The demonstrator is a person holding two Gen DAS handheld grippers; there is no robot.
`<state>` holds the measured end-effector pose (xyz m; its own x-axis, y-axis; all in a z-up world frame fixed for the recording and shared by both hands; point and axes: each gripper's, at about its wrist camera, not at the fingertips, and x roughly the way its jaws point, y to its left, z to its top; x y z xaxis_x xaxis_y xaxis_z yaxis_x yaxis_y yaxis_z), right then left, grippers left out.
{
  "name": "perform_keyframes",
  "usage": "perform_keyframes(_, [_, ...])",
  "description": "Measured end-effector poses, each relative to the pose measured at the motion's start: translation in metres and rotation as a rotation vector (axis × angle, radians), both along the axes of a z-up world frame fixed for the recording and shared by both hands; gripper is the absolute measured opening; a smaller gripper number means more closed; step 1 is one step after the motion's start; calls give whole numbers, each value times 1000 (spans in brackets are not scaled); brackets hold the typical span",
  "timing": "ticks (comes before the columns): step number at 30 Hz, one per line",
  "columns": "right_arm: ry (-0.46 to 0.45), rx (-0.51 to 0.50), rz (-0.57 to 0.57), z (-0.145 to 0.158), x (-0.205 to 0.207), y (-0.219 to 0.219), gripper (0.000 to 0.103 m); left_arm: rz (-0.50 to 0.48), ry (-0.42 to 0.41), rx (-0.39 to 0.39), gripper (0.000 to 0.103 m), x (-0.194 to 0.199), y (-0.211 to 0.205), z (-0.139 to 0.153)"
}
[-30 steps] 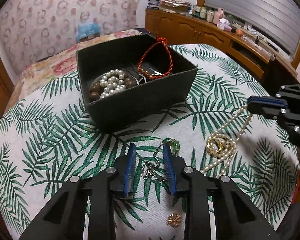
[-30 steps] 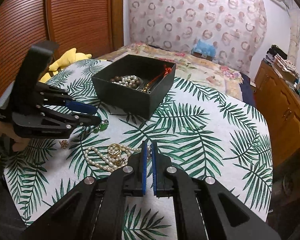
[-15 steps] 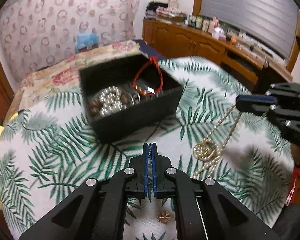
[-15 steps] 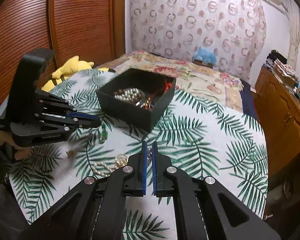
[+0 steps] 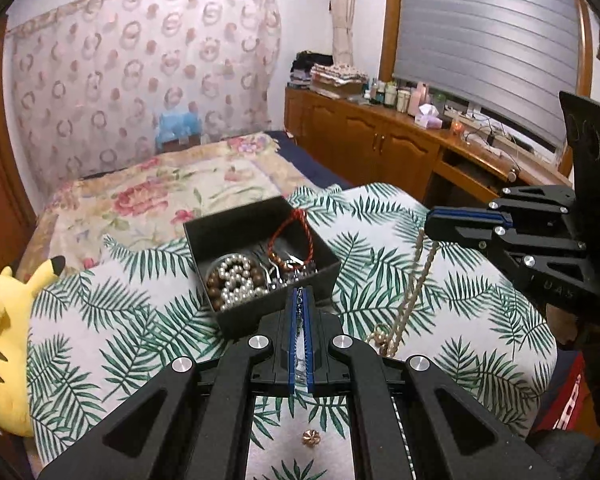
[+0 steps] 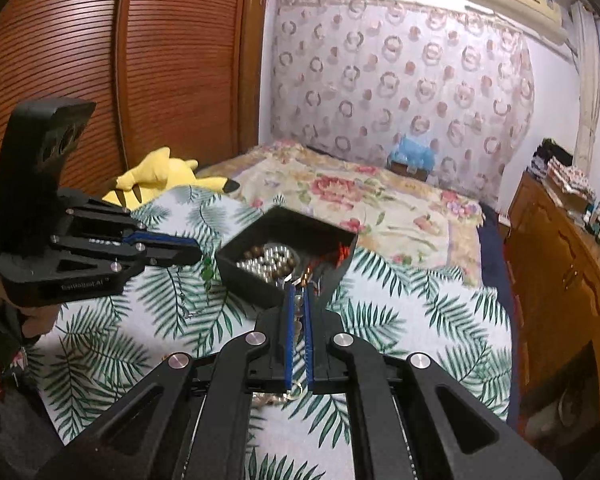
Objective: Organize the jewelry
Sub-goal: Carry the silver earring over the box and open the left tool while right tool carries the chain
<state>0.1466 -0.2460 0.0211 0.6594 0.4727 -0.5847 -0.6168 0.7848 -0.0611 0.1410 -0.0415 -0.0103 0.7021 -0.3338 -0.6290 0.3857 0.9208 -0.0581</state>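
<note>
My left tongs [image 5: 299, 300] are nearly closed, pinching a thin silver chain [image 5: 299, 297] between the blue pads; from the right wrist view that chain hangs down from them with a green stone [image 6: 208, 273] on it, above the table. My right tongs [image 6: 296, 300] are pinched narrow on a pearl necklace [image 5: 414, 280], whose strands drop from the tips [image 5: 432, 220] to a small heap with a gold ring piece [image 5: 381, 334] that rests on the table. Closest to me, a small gold flower-shaped piece [image 5: 311, 437] lies alone on the leaf-print tablecloth [image 5: 120, 320], under my left tongs.

Just beyond both tong tips sits the open black box [image 5: 260, 268]. Inside it I see a coil of white pearls [image 5: 236, 276] ringed by brown beads [image 5: 213, 288] on the left, a red cord bracelet [image 5: 296, 228] leaning against the far right corner, and some small silvery bits between them that I cannot make out.

Past the table's left edge lies a yellow plush toy [image 5: 4, 344]. Farther back is a bed with a floral cover [image 5: 160, 192].
</note>
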Motion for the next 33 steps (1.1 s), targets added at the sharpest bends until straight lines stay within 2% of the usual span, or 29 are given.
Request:
perform_keyframes(19, [-106, 61, 19, 61, 22, 9, 5, 24, -99, -34, 2, 13, 13, 45])
perform_keyframes(33, [-178, 81, 29, 98, 44, 18, 5, 41, -115, -39, 2, 38, 17, 53])
